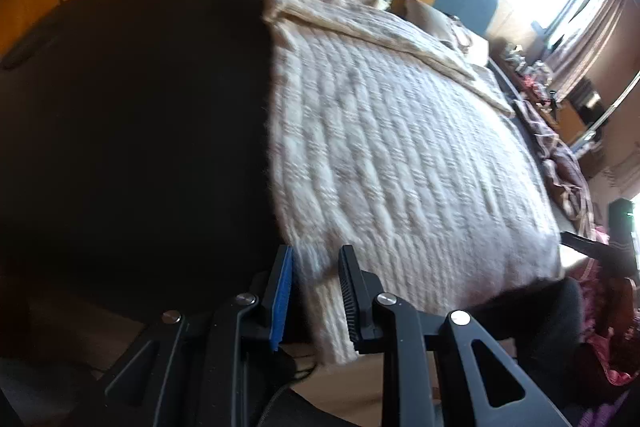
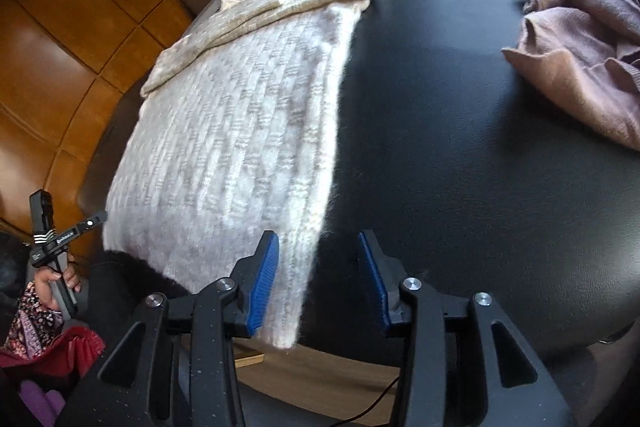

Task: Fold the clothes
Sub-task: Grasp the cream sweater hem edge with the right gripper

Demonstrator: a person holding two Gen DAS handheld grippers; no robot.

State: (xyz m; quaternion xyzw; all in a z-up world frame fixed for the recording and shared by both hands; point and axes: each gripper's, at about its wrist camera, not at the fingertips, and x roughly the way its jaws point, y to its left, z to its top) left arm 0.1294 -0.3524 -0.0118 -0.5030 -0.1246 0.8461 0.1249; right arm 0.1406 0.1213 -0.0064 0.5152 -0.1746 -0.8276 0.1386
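A cream cable-knit sweater [image 2: 240, 147] lies flat on the black tabletop [image 2: 460, 167], a sleeve folded across its top toward 12 o'clock, its hem overhanging the near edge; a crumpled mauve knit garment [image 2: 580, 39] sits at 2 o'clock

L gripper [image 1: 316, 291] fingers apart at hem | cream knit sweater [image 1: 400, 155] flat | black table [image 1: 132, 131]
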